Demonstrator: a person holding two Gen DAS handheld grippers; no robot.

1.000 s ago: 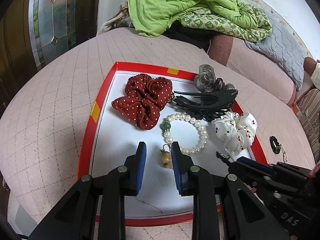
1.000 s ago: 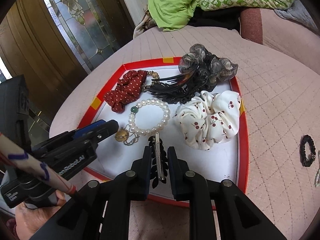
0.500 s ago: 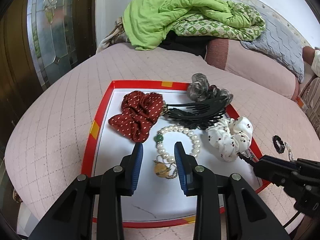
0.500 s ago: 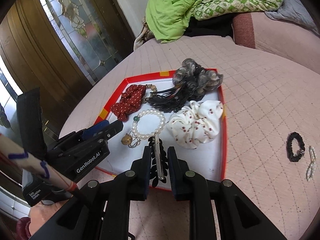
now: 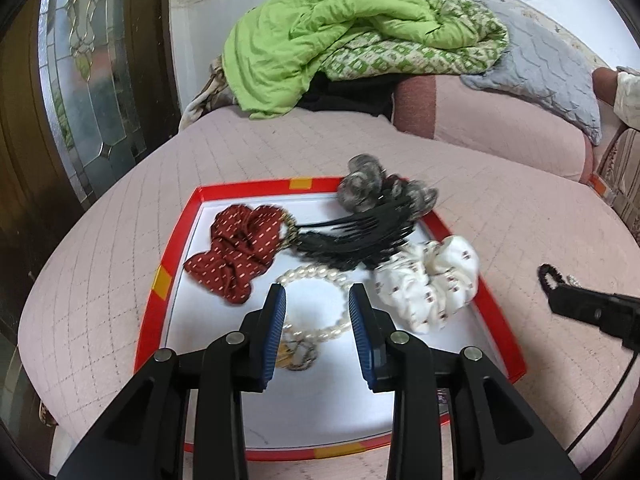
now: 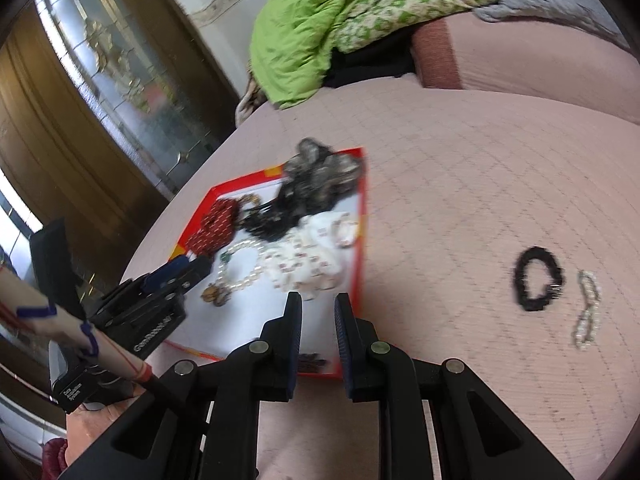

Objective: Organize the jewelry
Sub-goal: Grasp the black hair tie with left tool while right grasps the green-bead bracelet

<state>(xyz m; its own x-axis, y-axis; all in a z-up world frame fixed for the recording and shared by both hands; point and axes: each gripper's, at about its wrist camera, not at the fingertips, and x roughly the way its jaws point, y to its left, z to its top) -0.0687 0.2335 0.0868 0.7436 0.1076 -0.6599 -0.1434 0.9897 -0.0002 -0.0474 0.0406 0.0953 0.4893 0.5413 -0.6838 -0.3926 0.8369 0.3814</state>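
Observation:
A red-rimmed white tray (image 5: 168, 276) on the pink bed holds a red dotted scrunchie (image 5: 236, 252), a black comb clip (image 5: 352, 236), a grey scrunchie (image 5: 360, 188), a white scrunchie (image 5: 432, 284) and a pearl bracelet (image 5: 316, 276). My left gripper (image 5: 317, 300) hovers open above the bracelet, holding nothing. My right gripper (image 6: 318, 300) is over the tray's front right corner, its pads a narrow gap apart and empty. A small dark clip (image 6: 312, 360) shows low in that gap, on the tray by its front edge. A black hair tie (image 6: 538, 280) and a thin beaded bracelet (image 6: 586, 312) lie on the bed.
A green quilt (image 5: 320, 40) and a grey pillow (image 5: 540, 68) are heaped at the back of the bed. A glass-panelled wooden door (image 5: 88, 80) stands at the left. A hand (image 6: 100, 420) holds the left gripper's handle near the bed's edge.
Both grippers drew back from the tray, the right one swinging right toward the hair tie. The left jaws widened. The dark clip no longer stands between the right fingertips.

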